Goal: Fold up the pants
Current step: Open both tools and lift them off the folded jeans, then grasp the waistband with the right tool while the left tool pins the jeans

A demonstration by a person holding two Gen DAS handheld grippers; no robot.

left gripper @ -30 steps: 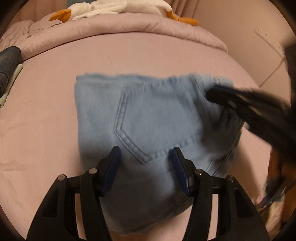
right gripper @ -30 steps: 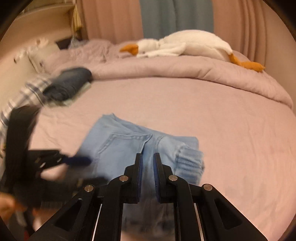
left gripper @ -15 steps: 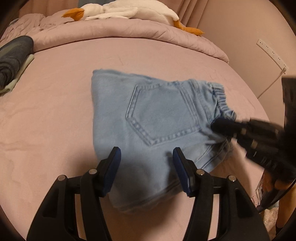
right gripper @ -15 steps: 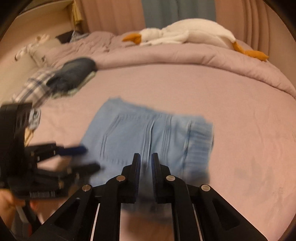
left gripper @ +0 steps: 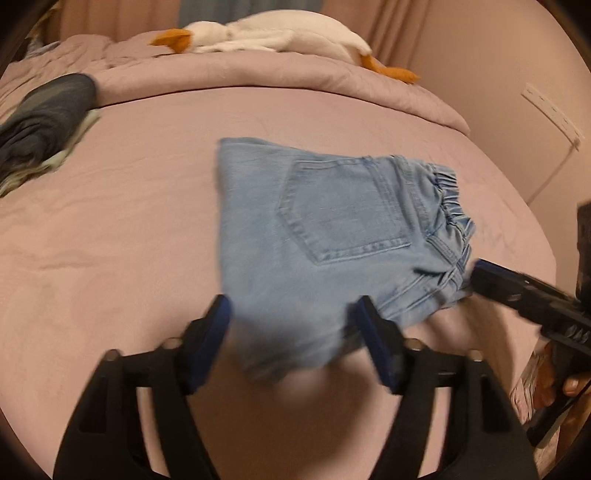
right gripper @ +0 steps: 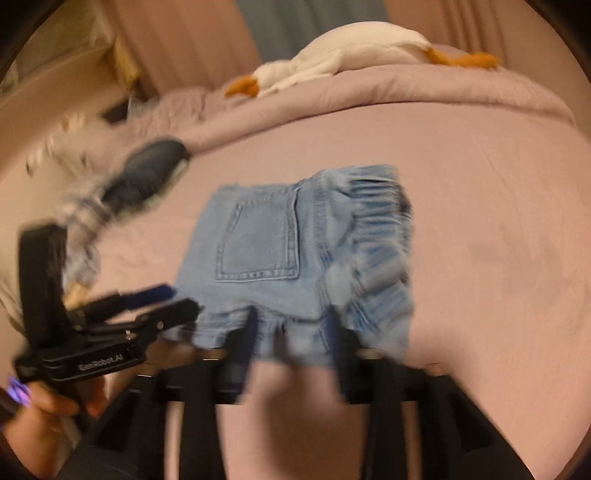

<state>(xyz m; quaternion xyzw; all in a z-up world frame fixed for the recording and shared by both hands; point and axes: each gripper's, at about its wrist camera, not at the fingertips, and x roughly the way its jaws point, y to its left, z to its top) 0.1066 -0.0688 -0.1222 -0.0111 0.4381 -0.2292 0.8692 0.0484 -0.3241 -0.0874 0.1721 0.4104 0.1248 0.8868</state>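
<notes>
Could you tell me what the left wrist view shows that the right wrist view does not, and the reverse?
Only the left wrist view shows the white power strip on the wall. Only the right wrist view shows the person's hand gripping the left gripper, plus a blurred plaid cloth. Both show the folded pants lying pocket-up on the pink bed, the dark folded clothes, the toy goose, and both grippers, the right gripper included, jaws opening, pressing on nothing.
</notes>
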